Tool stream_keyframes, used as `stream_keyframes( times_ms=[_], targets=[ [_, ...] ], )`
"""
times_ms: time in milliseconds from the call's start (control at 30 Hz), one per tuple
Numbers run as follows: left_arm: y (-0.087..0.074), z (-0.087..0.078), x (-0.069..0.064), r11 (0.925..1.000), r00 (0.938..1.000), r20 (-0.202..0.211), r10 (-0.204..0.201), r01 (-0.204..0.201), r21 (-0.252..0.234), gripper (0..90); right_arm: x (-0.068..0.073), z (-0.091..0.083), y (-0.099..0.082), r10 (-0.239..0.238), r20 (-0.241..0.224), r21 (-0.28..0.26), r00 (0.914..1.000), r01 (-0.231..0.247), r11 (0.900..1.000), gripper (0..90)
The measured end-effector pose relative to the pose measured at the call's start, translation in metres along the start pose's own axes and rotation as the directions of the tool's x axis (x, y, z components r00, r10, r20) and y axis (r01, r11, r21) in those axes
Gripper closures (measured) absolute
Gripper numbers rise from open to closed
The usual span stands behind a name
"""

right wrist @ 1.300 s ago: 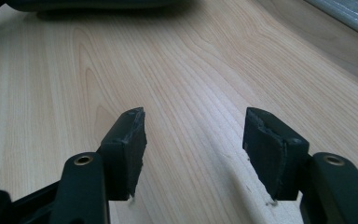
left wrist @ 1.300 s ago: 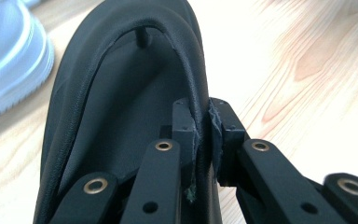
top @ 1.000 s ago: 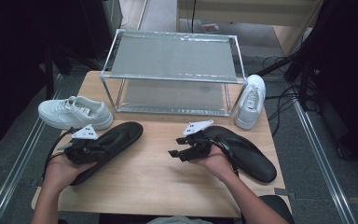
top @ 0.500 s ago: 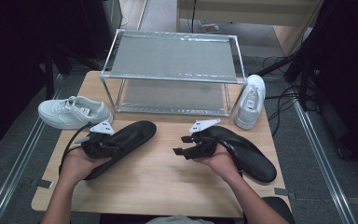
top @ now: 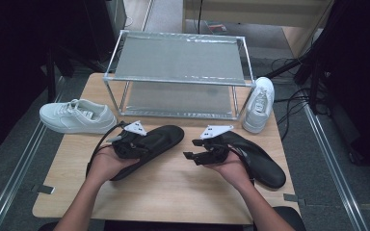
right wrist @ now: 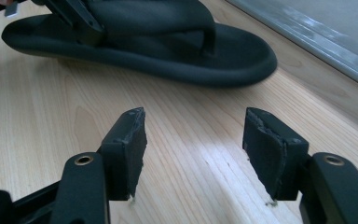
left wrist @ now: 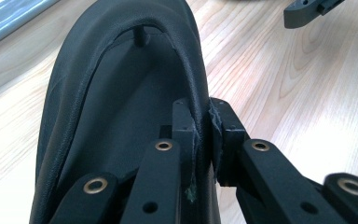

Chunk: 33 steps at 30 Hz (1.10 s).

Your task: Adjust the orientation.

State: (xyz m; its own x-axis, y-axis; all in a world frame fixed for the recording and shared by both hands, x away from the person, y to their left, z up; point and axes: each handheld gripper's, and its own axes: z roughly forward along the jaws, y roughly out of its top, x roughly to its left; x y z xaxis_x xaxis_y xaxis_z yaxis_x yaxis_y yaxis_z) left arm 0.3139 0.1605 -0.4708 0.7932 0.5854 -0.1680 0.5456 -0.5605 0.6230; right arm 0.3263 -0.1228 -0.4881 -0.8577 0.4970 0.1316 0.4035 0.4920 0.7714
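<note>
the left claw (left wrist: 200, 135) pinches the strap of a black sandal (top: 147, 149) that lies on the desk (top: 173, 192), in front of the metal rack (top: 178, 72). the right claw (right wrist: 191, 140) is wide open and holds nothing. the other black sandal (top: 260, 159) seems to lie just behind the right claw.
</note>
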Motion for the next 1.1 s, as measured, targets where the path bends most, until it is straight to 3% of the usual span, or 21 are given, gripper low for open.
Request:
stream_keyframes(
  times_ms=[200,333,467,533,700,833,1033,1100],
  targets=[
    [0.007,0.019,-0.009,1.0,1.0,0.004,0.007,-0.007,0.003,82.3,0.001,-0.007,-0.002,0.006,0.03,-0.014,0.9995,-0.006,0.9999,41.6],
    [0.009,0.031,-0.014,1.0,1.0,-0.002,0.007,-0.007,0.002,82.3,0.002,-0.007,-0.006,-0.006,0.048,0.004,0.9988,0.006,1.0,41.6],
    [0.006,0.044,-0.015,0.9998,0.9997,0.023,-0.009,0.009,-0.02,82.2,0.002,-0.01,-0.011,-0.003,0.069,0.011,0.9976,0.002,0.9999,41.8],
    [0.005,0.053,-0.017,1.0,0.9992,0.039,-0.003,0.003,0.0,81.9,0.001,-0.01,-0.012,0.001,0.068,0.011,0.9977,-0.001,0.9999,41.8],
    [0.005,0.055,-0.018,1.0,0.9989,0.047,-0.009,0.009,-0.002,79.6,0.001,-0.009,-0.013,0.003,0.064,0.016,0.9979,-0.004,0.9999,41.9],
    [0.004,0.054,-0.016,0.9991,0.9967,0.07,-0.041,0.04,0.017,57.7,0.003,-0.008,-0.013,-0.003,0.059,0.015,0.9983,0.002,0.9999,41.8],
    [0.0,0.036,-0.017,0.9995,0.9971,0.069,-0.031,0.03,0.006,44.1,0.003,-0.007,-0.012,0.006,0.057,0.008,0.9984,-0.006,0.9999,40.5],
    [-0.002,0.032,-0.017,0.9995,0.9969,0.072,-0.031,0.031,0.0,43.9,0.003,-0.006,-0.012,0.011,0.058,0.006,0.9983,-0.011,0.9999,40.5]
  ],
)
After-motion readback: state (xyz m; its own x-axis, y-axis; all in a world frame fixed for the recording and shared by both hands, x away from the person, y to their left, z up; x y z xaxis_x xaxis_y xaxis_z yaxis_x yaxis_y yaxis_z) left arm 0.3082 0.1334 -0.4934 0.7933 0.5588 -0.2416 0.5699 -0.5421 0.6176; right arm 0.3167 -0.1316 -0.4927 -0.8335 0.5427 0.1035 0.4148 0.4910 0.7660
